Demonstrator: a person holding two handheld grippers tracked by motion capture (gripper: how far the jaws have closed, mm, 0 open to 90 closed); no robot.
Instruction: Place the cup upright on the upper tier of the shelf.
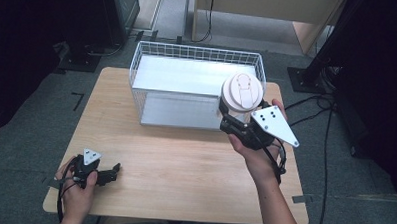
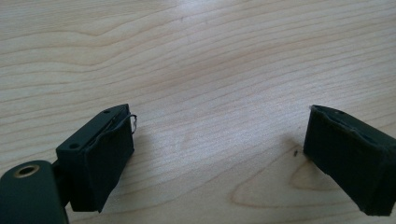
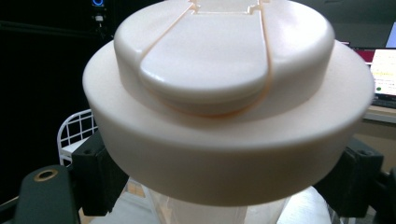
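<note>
— How is the right gripper [image 1: 235, 115] held?
— It is raised at the wire basket's [image 1: 138, 65] right near corner, jaws clamped on a clear container [image 3: 219, 212] beneath its cream lid [image 1: 242, 92].
— And the left gripper [image 1: 110, 172]?
— It is rested low on the table [image 1: 184, 166], near left, jaws spread wide, nothing gripped.

container [image 3: 219, 210] body below the cream lid [image 3: 224, 107] mostly hidden, cut off at btm edge of right gripper view.
</note>
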